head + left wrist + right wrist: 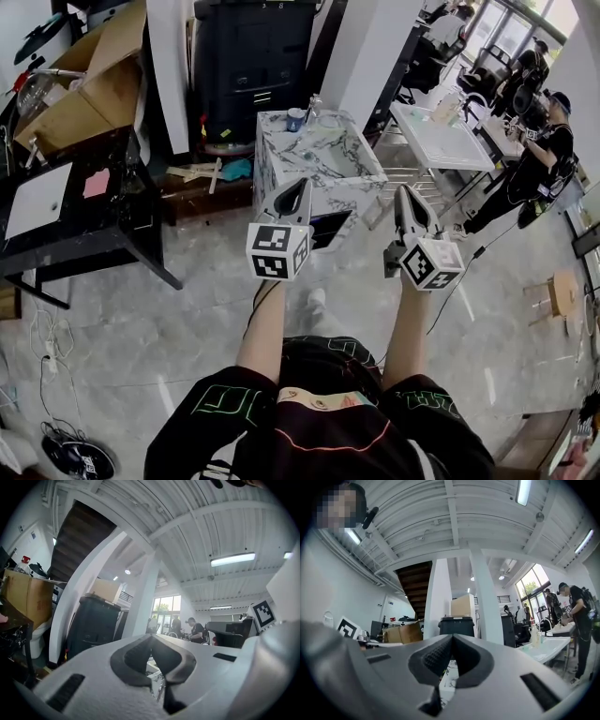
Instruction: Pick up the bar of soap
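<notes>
Marble tabletop is seen ahead, apart from the left tool and right tool, both held raised, pressed together and empty, presumably for the approach; the soap cannot be made out

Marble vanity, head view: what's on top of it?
A blue cup and a faucet stand at the back edge of the marble vanity. The left gripper covers part of its near edge; no soap bar can be made out.

Both bare forearms reach forward, left tool and right tool level, jaws pressed together, empty.
</notes>
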`<state>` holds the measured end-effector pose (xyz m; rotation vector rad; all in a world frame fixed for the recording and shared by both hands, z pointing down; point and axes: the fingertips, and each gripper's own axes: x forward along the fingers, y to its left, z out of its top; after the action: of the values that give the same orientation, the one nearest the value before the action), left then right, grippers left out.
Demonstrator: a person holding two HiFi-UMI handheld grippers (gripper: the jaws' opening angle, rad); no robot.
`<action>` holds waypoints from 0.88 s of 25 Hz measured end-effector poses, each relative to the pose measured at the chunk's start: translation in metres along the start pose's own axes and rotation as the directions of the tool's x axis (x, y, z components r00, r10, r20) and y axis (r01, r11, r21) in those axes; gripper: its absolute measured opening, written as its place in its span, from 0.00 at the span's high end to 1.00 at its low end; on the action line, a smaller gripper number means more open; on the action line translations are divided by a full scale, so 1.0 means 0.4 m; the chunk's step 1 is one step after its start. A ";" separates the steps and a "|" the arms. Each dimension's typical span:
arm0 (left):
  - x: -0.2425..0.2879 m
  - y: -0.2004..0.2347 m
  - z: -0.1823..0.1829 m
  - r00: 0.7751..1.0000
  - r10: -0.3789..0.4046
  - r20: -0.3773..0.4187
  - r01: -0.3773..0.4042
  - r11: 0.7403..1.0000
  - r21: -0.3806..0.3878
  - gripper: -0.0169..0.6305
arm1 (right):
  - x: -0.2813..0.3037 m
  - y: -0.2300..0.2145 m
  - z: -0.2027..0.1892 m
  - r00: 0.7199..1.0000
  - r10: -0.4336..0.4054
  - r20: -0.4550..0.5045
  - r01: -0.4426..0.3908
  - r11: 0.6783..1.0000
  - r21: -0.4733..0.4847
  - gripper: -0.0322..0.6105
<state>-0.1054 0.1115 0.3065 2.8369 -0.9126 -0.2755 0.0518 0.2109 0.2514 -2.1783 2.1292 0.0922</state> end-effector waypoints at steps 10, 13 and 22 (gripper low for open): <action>0.118 0.027 0.019 0.999 -0.022 0.034 0.022 1.000 0.023 0.96 | 0.101 -0.112 -0.030 0.999 -0.008 0.032 0.007 0.999 0.045 0.94; 0.182 0.042 0.020 0.999 -0.019 0.043 0.018 0.999 0.042 0.96 | 0.164 -0.158 -0.034 0.999 0.003 0.044 -0.006 0.998 0.059 0.94; 0.411 0.191 -0.120 0.995 0.075 -0.059 -0.075 0.997 -0.011 0.96 | 0.460 -0.313 -0.148 0.997 0.056 -0.046 -0.051 0.994 0.099 0.94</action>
<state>-0.0067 -0.0427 0.3470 2.7752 -0.9985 -0.1880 0.1799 0.0243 0.2934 -2.0905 2.1692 -0.0601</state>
